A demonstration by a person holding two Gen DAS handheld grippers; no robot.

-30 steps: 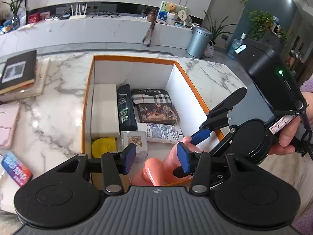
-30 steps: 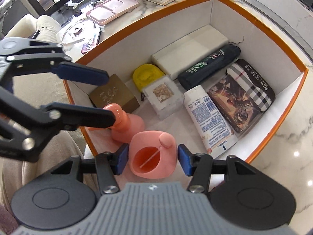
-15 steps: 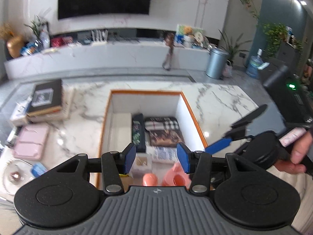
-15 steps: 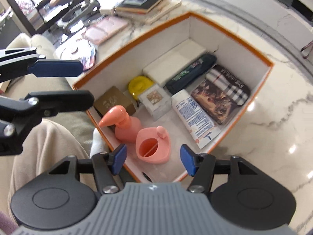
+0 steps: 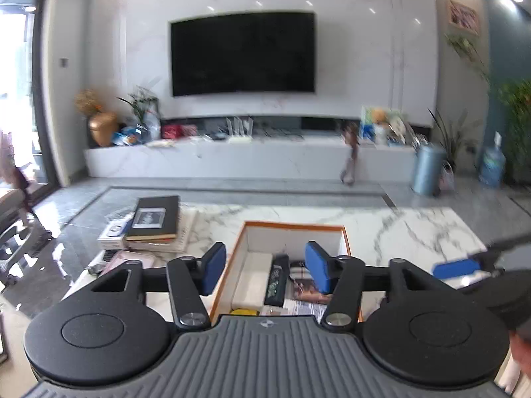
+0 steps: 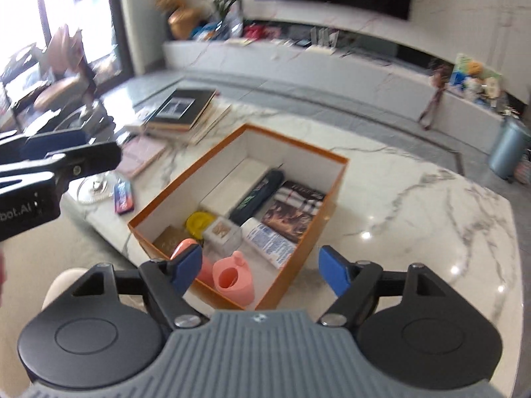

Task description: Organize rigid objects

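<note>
Grippers (image 6: 260, 265) empty; 2 pink pcs (image 6: 232, 280) in box (image 6: 295, 262).

Box (image 6: 292, 267): orange outside, white inside. Cup (image 6: 234, 282): salmon pink. Lid (image 6: 198, 221): yellow. Pouch (image 6: 300, 199): black-and-white plaid. Table (image 6: 415, 205): white marble, grey veining. Gripper pads (image 6: 333, 270): blue.

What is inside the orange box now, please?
The orange box holds two pink containers, a yellow item, a white block, a dark bottle, a tube and flat packets. Anything beneath them is hidden.
</note>
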